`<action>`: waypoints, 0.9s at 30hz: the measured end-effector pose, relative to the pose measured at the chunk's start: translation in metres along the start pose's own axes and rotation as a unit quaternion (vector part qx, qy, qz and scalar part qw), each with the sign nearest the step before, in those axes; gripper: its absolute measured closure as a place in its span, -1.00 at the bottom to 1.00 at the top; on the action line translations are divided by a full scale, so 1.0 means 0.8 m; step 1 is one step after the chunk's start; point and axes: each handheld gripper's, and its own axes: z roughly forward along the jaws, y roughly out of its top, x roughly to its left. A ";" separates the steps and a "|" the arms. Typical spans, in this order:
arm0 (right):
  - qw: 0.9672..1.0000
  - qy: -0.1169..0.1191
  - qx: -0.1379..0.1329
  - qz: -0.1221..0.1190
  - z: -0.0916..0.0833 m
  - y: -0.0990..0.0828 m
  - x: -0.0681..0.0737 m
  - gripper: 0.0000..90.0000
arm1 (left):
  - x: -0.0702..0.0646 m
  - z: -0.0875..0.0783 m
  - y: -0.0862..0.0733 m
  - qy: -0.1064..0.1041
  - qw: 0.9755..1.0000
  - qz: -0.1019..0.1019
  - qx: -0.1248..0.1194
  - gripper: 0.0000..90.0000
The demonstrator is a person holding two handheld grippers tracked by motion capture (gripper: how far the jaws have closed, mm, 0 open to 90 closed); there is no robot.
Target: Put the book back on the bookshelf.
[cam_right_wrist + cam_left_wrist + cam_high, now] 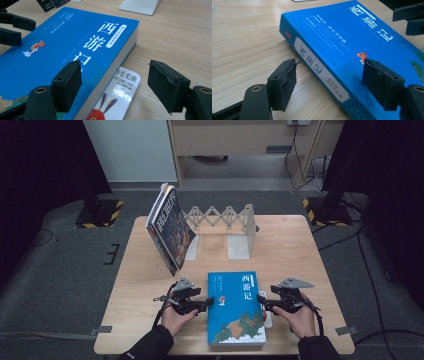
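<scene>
A thick blue book [236, 307] lies flat near the table's front edge, its cover up. My left gripper [207, 302] is at the book's left side. In the left gripper view its jaws stand open [328, 85] astride the spine [322, 70], one over the bare wood and one over the cover, neither pressing. My right gripper [261, 301] is at the book's right side, also open [115, 86]. One of its jaws is above the blue cover [62, 42] and the other above the table. A thin white booklet [117, 95] pokes out from under the book's page edge.
Several books [170, 227] lean tilted against the left end of a grey expanding bookstand [225, 217] at the back of the wooden table [290, 250]. The stand's flat foot [140, 6] lies beyond the blue book. Dark stands and cables sit on the floor around the table.
</scene>
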 end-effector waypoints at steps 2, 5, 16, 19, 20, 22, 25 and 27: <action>1.000 0.007 0.005 0.002 0.004 -0.001 0.004 -0.40 | 0.001 0.003 -0.002 -0.012 1.000 -0.011 -0.001 -0.44; 1.000 0.010 0.008 -0.001 0.007 -0.003 0.007 -0.40 | 0.001 0.007 -0.004 -0.021 1.000 -0.016 -0.001 -0.48; 0.999 0.034 0.019 0.009 0.019 -0.008 0.017 -0.39 | 0.003 0.023 -0.011 -0.065 0.997 -0.050 0.001 -0.70; 0.999 0.036 0.017 0.012 0.020 -0.008 0.017 -0.39 | 0.004 0.028 -0.013 -0.074 0.995 -0.059 0.003 -0.76; 0.999 0.038 0.017 0.013 0.020 -0.009 0.018 -0.39 | 0.004 0.028 -0.013 -0.075 0.995 -0.061 0.003 -0.79; 0.999 0.040 0.017 0.016 0.021 -0.009 0.019 -0.39 | 0.005 0.030 -0.014 -0.082 0.994 -0.068 0.004 -0.81; 0.999 0.043 0.017 0.021 0.022 -0.009 0.019 -0.39 | 0.006 0.032 -0.015 -0.087 0.994 -0.067 0.001 -0.84; 0.999 0.044 0.016 0.021 0.023 -0.010 0.020 -0.39 | 0.006 0.032 -0.015 -0.089 0.994 -0.064 0.000 -0.85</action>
